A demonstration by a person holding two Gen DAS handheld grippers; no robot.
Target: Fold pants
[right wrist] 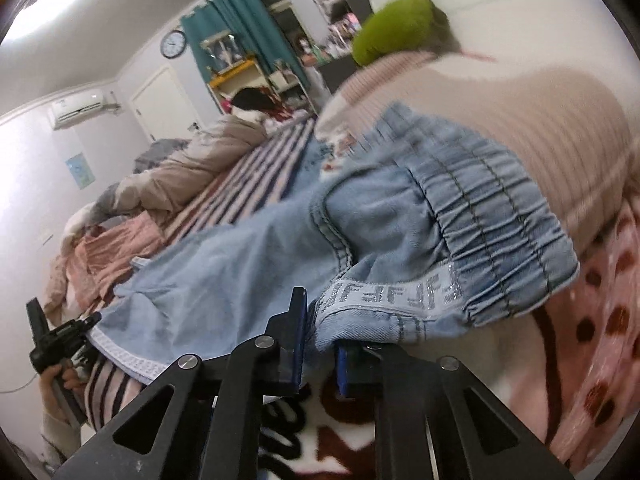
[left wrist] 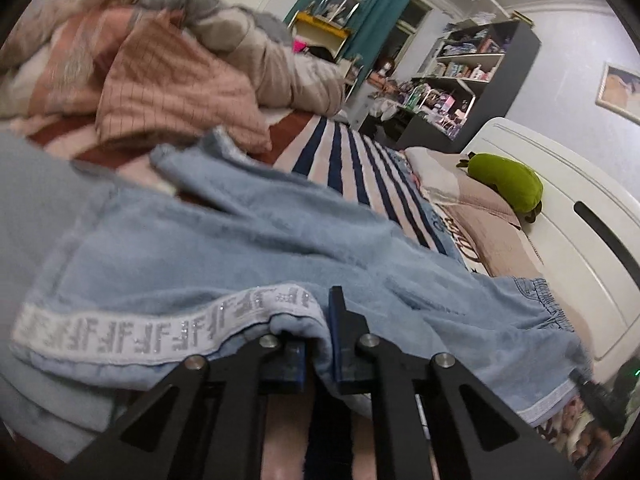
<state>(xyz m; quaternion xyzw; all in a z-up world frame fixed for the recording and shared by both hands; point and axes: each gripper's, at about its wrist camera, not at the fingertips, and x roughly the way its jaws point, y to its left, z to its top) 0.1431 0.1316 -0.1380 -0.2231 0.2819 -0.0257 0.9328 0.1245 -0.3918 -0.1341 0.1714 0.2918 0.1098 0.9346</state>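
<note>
The left hand-held gripper (left wrist: 318, 344) pinches a fold of the light blue denim pants (left wrist: 248, 248); the right hand-held gripper (right wrist: 320, 344) pinches them near the stretchy waistband (right wrist: 492, 216); they hang over the striped bed (left wrist: 360, 164).

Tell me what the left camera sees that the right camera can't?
Only the left wrist view shows the framed picture on the wall and the full bookshelf. Only the right wrist view shows the air conditioner and the pants' gathered waistband. Both show the blue pants, the green plush toy and the teal curtain.
</note>
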